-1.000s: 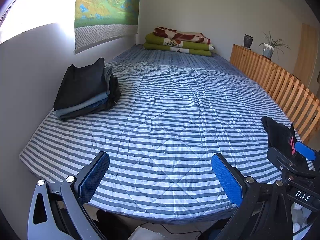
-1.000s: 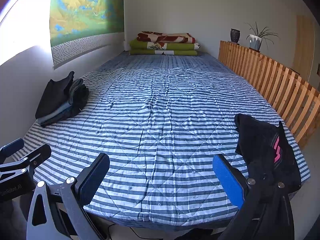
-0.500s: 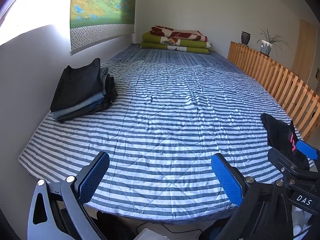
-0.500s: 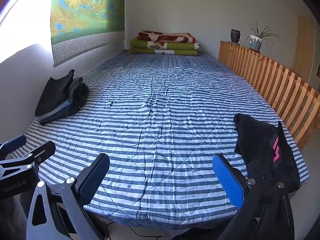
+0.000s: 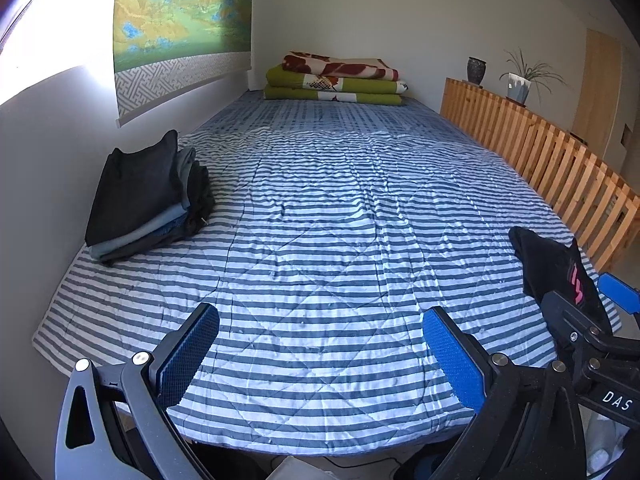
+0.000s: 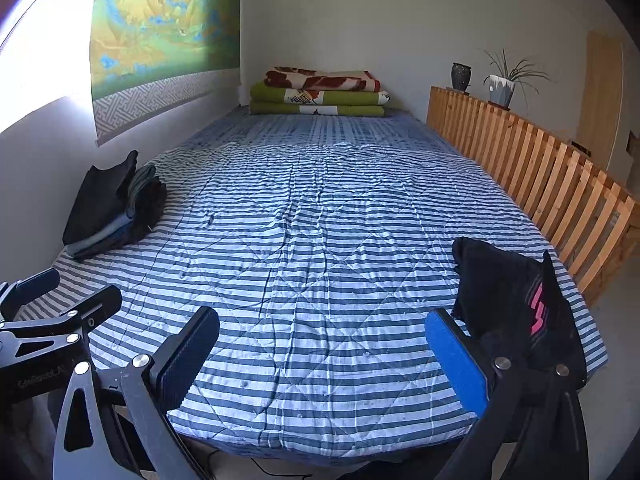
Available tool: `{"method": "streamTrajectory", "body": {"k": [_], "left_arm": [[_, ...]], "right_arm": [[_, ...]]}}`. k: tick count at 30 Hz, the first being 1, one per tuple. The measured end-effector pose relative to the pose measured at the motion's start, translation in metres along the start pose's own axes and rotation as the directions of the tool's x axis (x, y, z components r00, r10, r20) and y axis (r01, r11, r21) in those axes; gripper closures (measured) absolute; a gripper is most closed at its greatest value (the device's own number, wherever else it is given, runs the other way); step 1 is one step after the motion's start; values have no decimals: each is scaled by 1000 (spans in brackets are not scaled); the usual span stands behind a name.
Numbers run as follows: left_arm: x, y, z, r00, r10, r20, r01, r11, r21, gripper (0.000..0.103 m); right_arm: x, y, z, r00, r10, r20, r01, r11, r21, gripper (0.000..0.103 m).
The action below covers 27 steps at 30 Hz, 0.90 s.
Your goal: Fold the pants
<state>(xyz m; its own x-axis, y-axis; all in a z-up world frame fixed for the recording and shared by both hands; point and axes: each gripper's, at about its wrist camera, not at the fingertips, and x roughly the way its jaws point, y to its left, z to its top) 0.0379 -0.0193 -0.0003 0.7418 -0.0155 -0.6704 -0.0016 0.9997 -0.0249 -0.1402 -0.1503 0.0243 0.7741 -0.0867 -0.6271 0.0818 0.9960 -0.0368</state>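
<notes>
Crumpled black pants (image 5: 554, 270) (image 6: 508, 292) with a pink mark lie on the near right corner of the striped bed (image 5: 340, 220) (image 6: 320, 220). A stack of folded dark clothes (image 5: 140, 196) (image 6: 110, 208) rests at the left side against the wall. My left gripper (image 5: 320, 354) hovers open over the near bed edge, nothing between its blue pads. My right gripper (image 6: 324, 354) is open too, its right finger just in front of the black pants. Each gripper shows at the side of the other's view.
Folded green and red blankets (image 5: 336, 82) (image 6: 320, 94) lie at the far end. A wooden slatted rail (image 5: 540, 160) (image 6: 532, 168) runs along the right side, with a vase and a potted plant (image 5: 520, 80) on it. A wall hanging (image 5: 180, 28) is on the left wall.
Both grippers have drawn back and risen slightly from the bed's near edge; more floor shows under the edge. The pants and the stack have not moved.
</notes>
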Motion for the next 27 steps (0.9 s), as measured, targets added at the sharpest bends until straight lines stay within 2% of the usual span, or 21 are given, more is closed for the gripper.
{"method": "streamTrajectory", "body": {"k": [5,16,27], "left_arm": [[-4,-1,14,1000,9,7,-9,1000,14,0],[-12,1,38,1000,-4,30,3,1000,5,0],[-13,8,40,999,-28,22,28,999,17,0]], "right_arm": [[0,-4,11,1000,-6,0,6,1000,14,2],[-10,6,29,999,-13,30,14,999,-38,2],[-4,13,32,1000,-4,-6,4,1000,-22,2]]}}
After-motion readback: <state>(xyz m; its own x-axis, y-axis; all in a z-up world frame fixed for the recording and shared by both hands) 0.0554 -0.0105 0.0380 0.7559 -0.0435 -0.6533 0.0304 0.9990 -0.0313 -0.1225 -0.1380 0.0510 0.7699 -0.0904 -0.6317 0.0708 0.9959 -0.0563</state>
